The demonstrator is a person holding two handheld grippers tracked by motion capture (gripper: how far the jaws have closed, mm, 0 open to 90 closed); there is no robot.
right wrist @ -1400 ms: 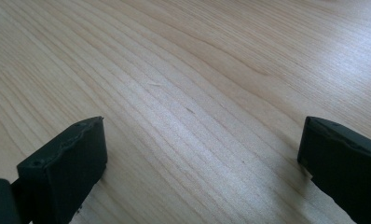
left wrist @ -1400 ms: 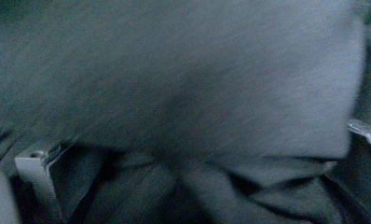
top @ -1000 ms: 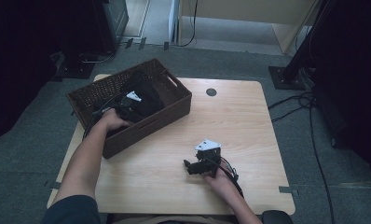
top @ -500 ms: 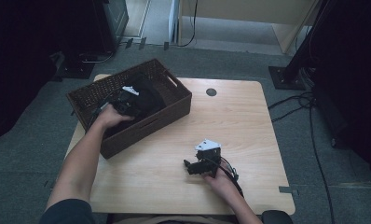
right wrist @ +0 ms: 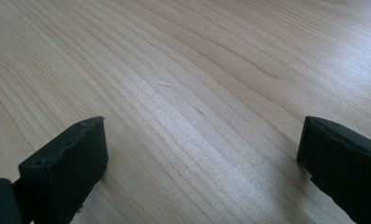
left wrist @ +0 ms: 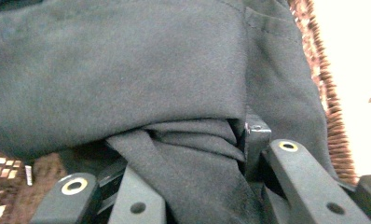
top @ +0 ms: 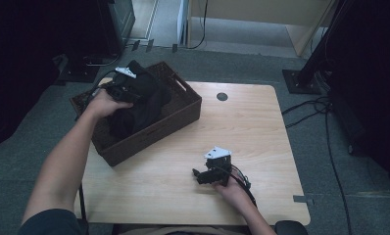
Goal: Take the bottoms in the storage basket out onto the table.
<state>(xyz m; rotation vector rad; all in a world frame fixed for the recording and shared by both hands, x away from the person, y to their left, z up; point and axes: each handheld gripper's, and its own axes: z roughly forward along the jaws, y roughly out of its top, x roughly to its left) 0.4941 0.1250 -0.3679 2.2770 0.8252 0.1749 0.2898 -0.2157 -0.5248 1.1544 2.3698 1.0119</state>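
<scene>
Cloth (top: 139, 105), black and soft, hangs pinched tight in your left gripper (top: 120, 88) just above the basket (top: 183, 115), so lift it slowly and clear of that rim while your right gripper (top: 208, 174) rests wide open beside the basket.

No writing, label, brand or number can be read anywhere — not on the dark cloth (left wrist: 127, 79), not on the woven basket (top: 181, 115). The wooden table (top: 252, 127) bears only bare grain.

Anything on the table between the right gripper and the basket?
Nothing: in the high view, only bare wooden table lies between the right gripper and the wicker basket, which holds the black cloth.
</scene>
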